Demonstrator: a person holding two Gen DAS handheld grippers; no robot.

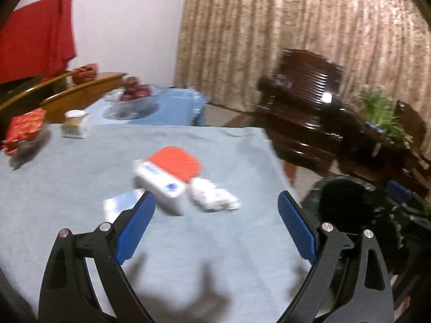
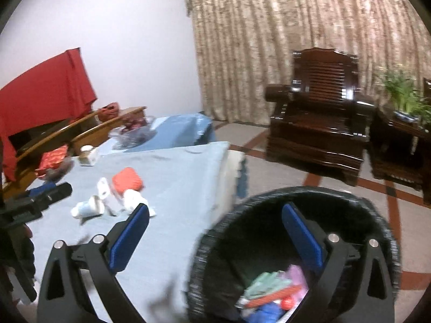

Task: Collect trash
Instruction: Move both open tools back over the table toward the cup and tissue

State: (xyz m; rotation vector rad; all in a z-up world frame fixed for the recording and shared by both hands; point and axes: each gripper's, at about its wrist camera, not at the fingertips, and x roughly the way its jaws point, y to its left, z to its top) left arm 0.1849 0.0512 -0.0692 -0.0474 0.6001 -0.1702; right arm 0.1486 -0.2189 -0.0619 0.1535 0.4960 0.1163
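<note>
A big table (image 1: 67, 188) with a light blue cloth fills the left wrist view. Both pictures are blurry, so small things are hard to make out. The black trash bin (image 2: 377, 231) stands on the floor just beside the table's edge. In the left view it is only a dark shape cut off at the right side. In the right view its rim is smeared, and its bottom is cut off by the picture edge. Inside lie bits of green, pink, red and blue trash (image 2: 274, 290), too fuzzy to name.

On the table sits a little pile of trash. There is an orange-red flat thing (image 1: 176, 161), a white box with blue marks (image 1: 159, 185), a crumpled white lump (image 1: 212, 196) and a white scrap (image 1: 118, 206) partly hidden behind a blue finger.

The left gripper (image 1: 216, 207) hangs over the table with its fingers wide apart and nothing between them. The right gripper (image 2: 215, 215) hangs over the bin's edge, fingers wide apart too, holding nothing.
</note>
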